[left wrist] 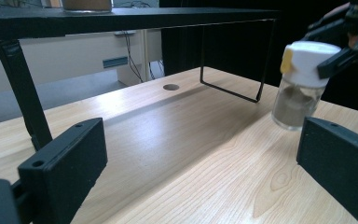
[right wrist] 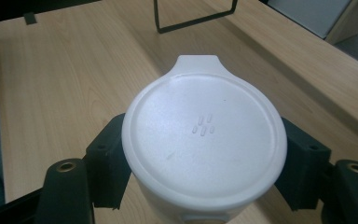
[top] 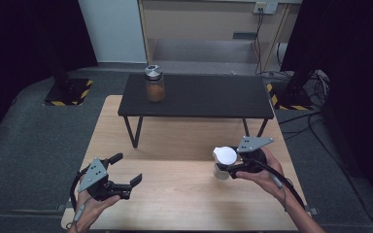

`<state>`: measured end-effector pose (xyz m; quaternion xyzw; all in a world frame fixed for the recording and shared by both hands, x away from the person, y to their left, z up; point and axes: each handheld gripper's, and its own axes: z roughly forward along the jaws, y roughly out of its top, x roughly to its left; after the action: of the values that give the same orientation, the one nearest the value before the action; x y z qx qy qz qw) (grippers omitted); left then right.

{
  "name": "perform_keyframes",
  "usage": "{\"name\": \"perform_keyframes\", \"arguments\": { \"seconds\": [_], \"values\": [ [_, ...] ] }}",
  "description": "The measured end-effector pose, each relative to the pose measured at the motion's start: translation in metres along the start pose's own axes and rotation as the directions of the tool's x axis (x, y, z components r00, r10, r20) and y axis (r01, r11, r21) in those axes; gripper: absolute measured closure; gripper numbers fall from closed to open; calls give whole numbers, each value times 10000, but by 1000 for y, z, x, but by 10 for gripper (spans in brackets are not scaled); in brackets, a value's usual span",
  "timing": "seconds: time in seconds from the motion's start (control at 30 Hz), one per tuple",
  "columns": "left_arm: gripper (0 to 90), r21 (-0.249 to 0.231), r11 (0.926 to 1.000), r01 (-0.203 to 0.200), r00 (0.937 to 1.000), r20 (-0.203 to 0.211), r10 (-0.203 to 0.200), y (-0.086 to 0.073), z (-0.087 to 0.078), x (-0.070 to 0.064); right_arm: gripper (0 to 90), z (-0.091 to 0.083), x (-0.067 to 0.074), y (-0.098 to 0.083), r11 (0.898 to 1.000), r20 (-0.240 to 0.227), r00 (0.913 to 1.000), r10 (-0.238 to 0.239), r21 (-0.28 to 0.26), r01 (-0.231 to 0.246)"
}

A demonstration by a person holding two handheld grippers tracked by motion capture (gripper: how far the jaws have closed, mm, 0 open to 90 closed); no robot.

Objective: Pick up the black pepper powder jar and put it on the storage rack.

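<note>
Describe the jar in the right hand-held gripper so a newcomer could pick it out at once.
Start at the light wooden table, then go to its near right part, in front of the low black shelf. There the right hand-held gripper clamps a small clear jar by its cap. Its flat white flip-top cap and greyish-brown powder set it apart from the silver-lidded jar of orange-brown contents on the shelf.

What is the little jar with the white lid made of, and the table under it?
The jar looks like clear glass or hard plastic: you can see brownish powder through its shiny wall. Its lid looks like matte white plastic, smooth, with small moulded marks. The table looks like pale wood, with grain lines showing.
</note>
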<state>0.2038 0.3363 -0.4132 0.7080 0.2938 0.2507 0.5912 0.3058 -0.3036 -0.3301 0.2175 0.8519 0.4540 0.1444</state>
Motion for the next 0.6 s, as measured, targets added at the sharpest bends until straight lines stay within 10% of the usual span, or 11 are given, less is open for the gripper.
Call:
{"name": "perform_keyframes", "arguments": {
  "seconds": [0.6],
  "values": [
    [4, 152, 9998, 98, 9999, -92, -96, -1, 1, 0, 311, -42, -27, 41, 9958, -779, 9936, -823, -469, 788]
  ]
}}
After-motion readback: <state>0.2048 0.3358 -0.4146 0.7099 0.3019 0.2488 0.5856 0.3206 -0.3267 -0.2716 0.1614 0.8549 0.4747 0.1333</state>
